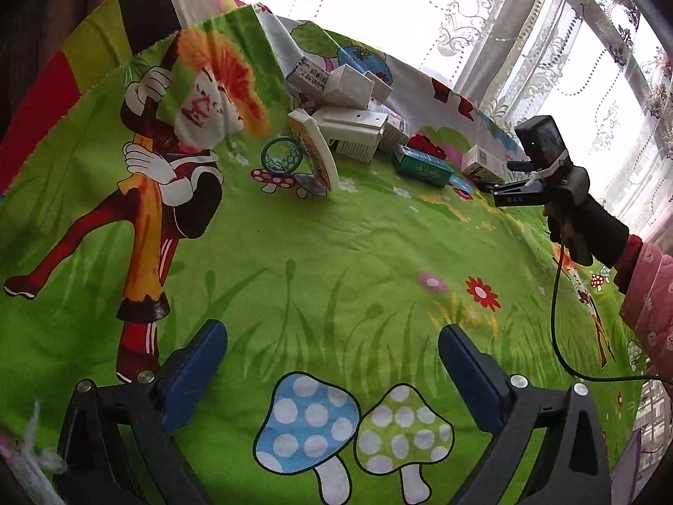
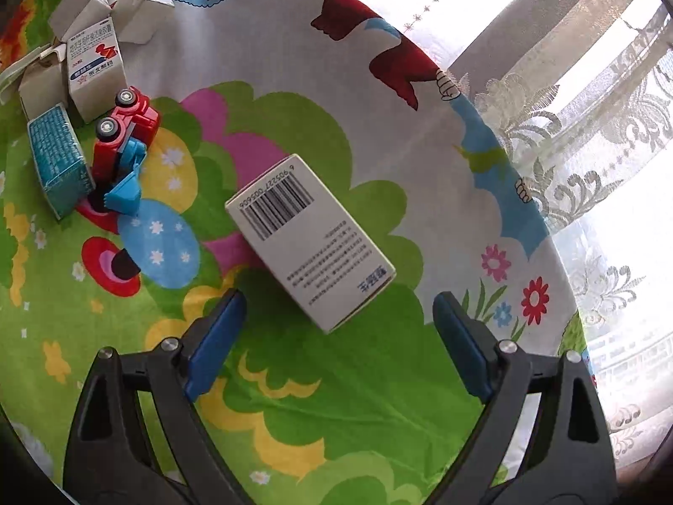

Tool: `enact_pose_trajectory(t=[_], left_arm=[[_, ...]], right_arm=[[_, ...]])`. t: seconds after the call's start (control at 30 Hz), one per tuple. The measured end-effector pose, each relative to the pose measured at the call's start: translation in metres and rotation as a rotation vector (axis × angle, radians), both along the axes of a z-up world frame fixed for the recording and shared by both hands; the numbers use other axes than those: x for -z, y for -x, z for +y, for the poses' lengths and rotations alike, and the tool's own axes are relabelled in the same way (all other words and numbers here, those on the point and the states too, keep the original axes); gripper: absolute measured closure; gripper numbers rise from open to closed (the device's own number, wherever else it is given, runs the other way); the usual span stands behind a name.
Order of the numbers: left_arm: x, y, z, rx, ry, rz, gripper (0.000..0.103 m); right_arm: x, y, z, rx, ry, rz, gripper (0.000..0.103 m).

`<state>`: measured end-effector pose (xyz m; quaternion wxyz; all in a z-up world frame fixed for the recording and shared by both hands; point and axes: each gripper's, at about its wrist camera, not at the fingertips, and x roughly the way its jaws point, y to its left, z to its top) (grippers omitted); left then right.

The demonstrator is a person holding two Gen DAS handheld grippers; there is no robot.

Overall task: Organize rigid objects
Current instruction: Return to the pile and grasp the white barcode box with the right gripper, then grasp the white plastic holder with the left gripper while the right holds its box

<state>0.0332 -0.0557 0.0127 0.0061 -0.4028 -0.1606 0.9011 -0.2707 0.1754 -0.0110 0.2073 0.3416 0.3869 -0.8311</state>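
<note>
Open green printed cloth [image 1: 336,252] lies unobstructed before the left gripper [image 1: 332,362]. A pile of white cardboard boxes [image 1: 349,101] blocks the far side.

A white barcoded carton [image 2: 309,240] lies just ahead of the right gripper [image 2: 338,315], with free cloth around it.

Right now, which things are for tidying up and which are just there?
For tidying: barcode box, toy truck, teal box, white boxes, ring; both tongs, right and left, open.

Just there: cartoon cloth, lace curtain.
</note>
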Motion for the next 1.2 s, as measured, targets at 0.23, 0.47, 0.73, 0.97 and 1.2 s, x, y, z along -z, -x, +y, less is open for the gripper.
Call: enact_pose_trajectory(t=[0.23, 0.47, 0.73, 0.97, 1.2], left_arm=[[0.0, 0.002, 0.003, 0.007, 0.026, -0.018, 0.0], [-0.011, 0.03, 0.0, -0.012, 0.154, -0.009, 0.0], [-0.02, 0.114, -0.003, 0.001, 0.3, 0.02, 0.0], [0.002, 0.157, -0.018, -0.009, 0.267, -0.095, 0.045], [-0.004, 0.06, -0.013, 0.02, 0.13, -0.078, 0.047]], right_arm=[[-0.008, 0.021, 0.003, -0.094, 0.218, -0.236, 0.059], [-0.018, -0.08, 0.031, -0.05, 0.346, -0.442, 0.059], [-0.012, -0.198, 0.05, 0.032, 0.35, -0.351, 0.059], [-0.007, -0.24, 0.054, 0.096, 0.424, -0.344, 0.059], [-0.006, -0.272, 0.066, 0.162, 0.48, -0.344, 0.059]])
